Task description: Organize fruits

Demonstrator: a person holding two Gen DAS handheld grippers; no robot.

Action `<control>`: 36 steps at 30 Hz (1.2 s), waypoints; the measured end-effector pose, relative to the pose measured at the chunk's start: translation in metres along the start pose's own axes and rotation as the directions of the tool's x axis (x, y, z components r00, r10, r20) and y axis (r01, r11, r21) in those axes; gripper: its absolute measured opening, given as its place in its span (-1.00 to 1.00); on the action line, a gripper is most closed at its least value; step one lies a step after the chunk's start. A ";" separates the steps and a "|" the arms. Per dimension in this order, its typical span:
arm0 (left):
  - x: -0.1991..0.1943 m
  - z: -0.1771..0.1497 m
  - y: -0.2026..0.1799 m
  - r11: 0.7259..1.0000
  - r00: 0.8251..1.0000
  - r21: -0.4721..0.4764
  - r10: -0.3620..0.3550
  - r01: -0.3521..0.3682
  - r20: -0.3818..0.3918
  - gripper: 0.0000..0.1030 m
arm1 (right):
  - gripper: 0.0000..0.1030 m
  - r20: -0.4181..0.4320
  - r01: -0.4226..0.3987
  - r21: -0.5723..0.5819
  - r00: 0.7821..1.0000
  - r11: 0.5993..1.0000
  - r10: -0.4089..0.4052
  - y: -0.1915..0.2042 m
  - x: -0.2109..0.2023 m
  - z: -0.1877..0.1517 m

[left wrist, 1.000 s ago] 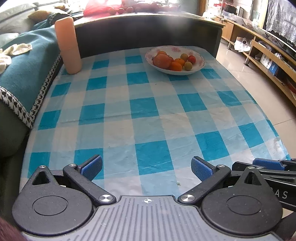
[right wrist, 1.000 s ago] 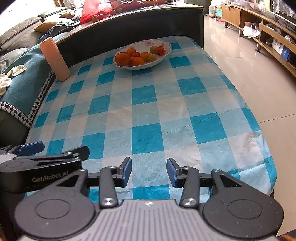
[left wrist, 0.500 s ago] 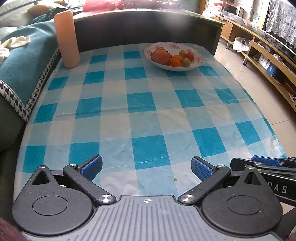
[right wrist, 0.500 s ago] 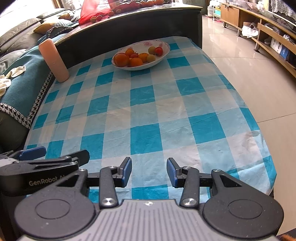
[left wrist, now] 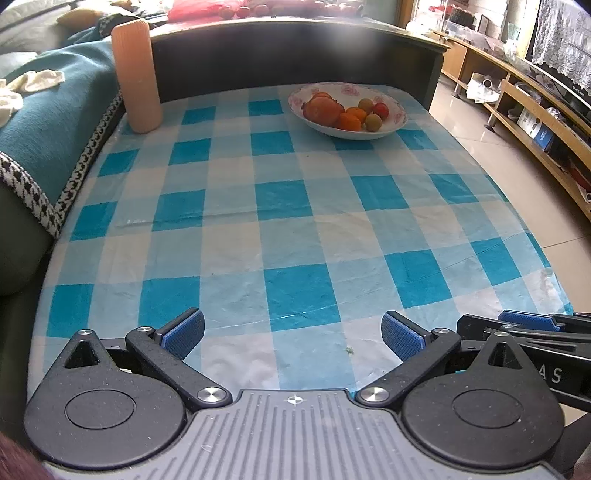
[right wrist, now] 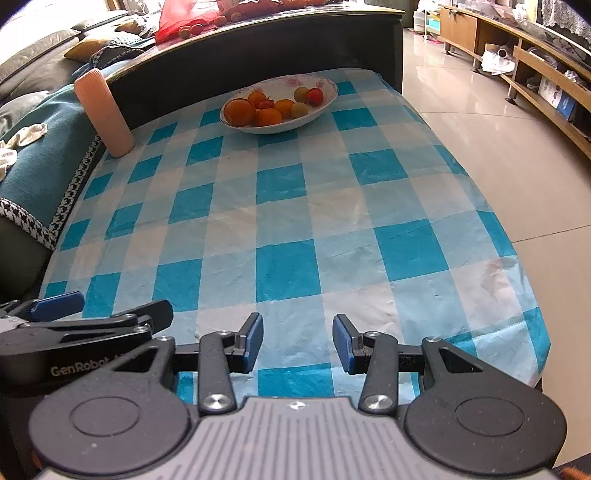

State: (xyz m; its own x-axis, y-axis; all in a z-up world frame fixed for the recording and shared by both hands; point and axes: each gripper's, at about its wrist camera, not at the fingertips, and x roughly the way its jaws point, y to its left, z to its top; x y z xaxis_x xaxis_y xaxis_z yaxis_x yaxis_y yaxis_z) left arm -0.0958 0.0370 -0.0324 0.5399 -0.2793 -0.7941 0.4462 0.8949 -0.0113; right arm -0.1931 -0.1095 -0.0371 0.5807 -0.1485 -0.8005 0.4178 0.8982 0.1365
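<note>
Fruits (left wrist: 341, 114) in bowl (left wrist: 395, 125), red bag (right wrist: 173, 22) clearer in rt view

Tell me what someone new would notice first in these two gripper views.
The blue-and-white checked tablecloth fills both views. At its far end sits a white flowered bowl heaped with oranges and smaller fruits; a tall peach-coloured cylinder stands at the far left corner. Nearest, the left gripper and right gripper hover open and empty.

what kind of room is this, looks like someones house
Most likely a home living room: a sofa under a teal throw sits beside the checkered-cloth table, a floral bowl of fruit stands on it, and low wooden shelving lines the tiled floor.
</note>
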 end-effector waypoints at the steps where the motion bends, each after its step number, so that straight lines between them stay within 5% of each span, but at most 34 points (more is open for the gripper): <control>1: 0.000 0.000 0.000 1.000 1.000 -0.002 0.000 0.000 -0.001 1.00 | 0.05 -0.001 0.000 0.001 1.000 1.000 0.000 0.000 0.000 0.000; 36: -0.001 -0.007 0.000 0.999 0.999 -0.008 0.034 -0.034 -0.010 1.00 | 0.05 -0.013 0.017 -0.021 1.000 1.000 -0.017 0.006 0.005 -0.007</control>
State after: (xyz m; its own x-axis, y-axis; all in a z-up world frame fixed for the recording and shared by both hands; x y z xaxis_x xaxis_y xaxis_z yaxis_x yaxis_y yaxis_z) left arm -0.1015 0.0402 -0.0356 0.5476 -0.2449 -0.8001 0.4217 0.9067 0.0111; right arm -0.1928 -0.1024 -0.0440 0.5643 -0.1581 -0.8103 0.4124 0.9043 0.1108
